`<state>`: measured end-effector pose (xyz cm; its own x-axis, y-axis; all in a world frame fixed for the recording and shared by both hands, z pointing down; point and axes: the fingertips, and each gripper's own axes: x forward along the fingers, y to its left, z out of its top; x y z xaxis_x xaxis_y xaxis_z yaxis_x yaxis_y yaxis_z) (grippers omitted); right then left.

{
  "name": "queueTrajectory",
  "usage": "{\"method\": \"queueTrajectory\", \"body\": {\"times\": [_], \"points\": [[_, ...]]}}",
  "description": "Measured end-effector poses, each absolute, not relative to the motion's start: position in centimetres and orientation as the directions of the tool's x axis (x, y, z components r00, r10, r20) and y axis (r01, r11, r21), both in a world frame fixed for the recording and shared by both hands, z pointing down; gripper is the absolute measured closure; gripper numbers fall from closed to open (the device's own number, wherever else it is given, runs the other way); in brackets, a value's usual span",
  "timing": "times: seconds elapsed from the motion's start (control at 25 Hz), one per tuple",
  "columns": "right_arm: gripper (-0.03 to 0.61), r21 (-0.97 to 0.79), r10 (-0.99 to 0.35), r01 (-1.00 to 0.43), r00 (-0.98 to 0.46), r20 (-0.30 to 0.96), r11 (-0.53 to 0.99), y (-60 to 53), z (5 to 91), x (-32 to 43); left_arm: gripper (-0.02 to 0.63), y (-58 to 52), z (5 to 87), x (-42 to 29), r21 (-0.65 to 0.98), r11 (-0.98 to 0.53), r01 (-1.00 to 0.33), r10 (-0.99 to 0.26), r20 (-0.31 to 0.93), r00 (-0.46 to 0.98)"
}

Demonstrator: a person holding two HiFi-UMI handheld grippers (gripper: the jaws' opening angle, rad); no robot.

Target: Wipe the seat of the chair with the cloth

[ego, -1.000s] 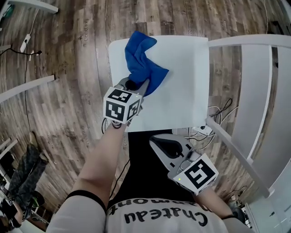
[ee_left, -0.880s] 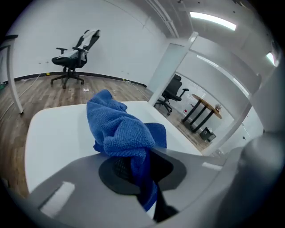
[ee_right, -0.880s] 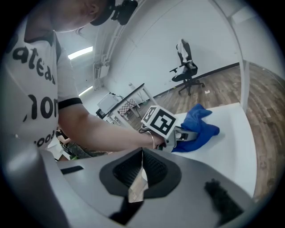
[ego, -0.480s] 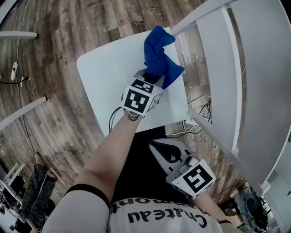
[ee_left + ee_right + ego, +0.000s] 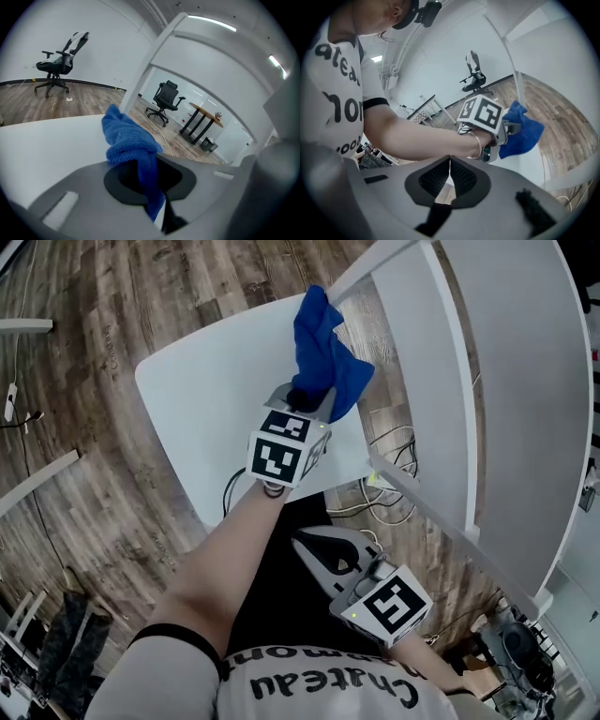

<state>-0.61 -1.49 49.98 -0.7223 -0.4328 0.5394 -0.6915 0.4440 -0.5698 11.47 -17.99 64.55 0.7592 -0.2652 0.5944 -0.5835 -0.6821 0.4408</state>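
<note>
A blue cloth (image 5: pixel 325 360) lies bunched on the right part of the white chair seat (image 5: pixel 216 399), close to the white backrest (image 5: pixel 506 381). My left gripper (image 5: pixel 302 399) is shut on the cloth's near end; in the left gripper view the blue cloth (image 5: pixel 129 140) runs from between the jaws out onto the seat (image 5: pixel 42 140). My right gripper (image 5: pixel 314 545) hangs shut and empty near my body, below the seat's front edge. In the right gripper view the left gripper (image 5: pixel 508 129) and the cloth (image 5: pixel 520 131) show ahead, beyond the right gripper (image 5: pixel 450 173).
Wooden floor (image 5: pixel 84 352) surrounds the chair. Cables and a power strip (image 5: pixel 389 479) lie on the floor under the seat's right side. Office chairs (image 5: pixel 56 63) and a table (image 5: pixel 204 119) stand further off. White table legs (image 5: pixel 37 479) lie at the left.
My left gripper has dragged the cloth across the seat towards the backrest side. The head view has turned, so the chair appears rotated. The right gripper stayed near my body.
</note>
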Motion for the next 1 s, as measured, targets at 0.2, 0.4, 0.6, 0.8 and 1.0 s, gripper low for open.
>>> {"method": "queueTrajectory", "body": {"times": [0.2, 0.4, 0.6, 0.8, 1.0], "points": [[0.563, -0.596, -0.317, -0.58, -0.81, 0.493, 0.556, -2.7, 48.5, -4.8, 0.565, -14.8, 65.7, -3.1, 0.395, -0.542, -0.742, -0.321, 0.719, 0.617], [0.563, -0.622, -0.183, -0.45, -0.877, 0.445, 0.641, -3.6, 46.8, -10.9, 0.563, -12.9, 66.8, -18.2, 0.273, -0.331, -0.903, -0.387, 0.834, 0.393], [0.565, -0.626, -0.082, -0.385, -0.886, 0.457, 0.678, -4.3, 45.4, -13.7, 0.565, -12.9, 66.0, -20.8, 0.264, -0.302, -0.916, -0.388, 0.844, 0.371], [0.563, -0.592, -0.113, -0.39, -0.886, 0.449, 0.705, -4.2, 47.0, -11.9, 0.565, -12.8, 67.8, -16.9, 0.315, -0.318, -0.894, -0.378, 0.822, 0.425], [0.563, -0.607, -0.179, -0.456, -0.869, 0.461, 0.651, -4.6, 48.2, -8.3, 0.565, -14.0, 68.0, -10.4, 0.356, -0.43, -0.83, -0.335, 0.79, 0.513]]}}
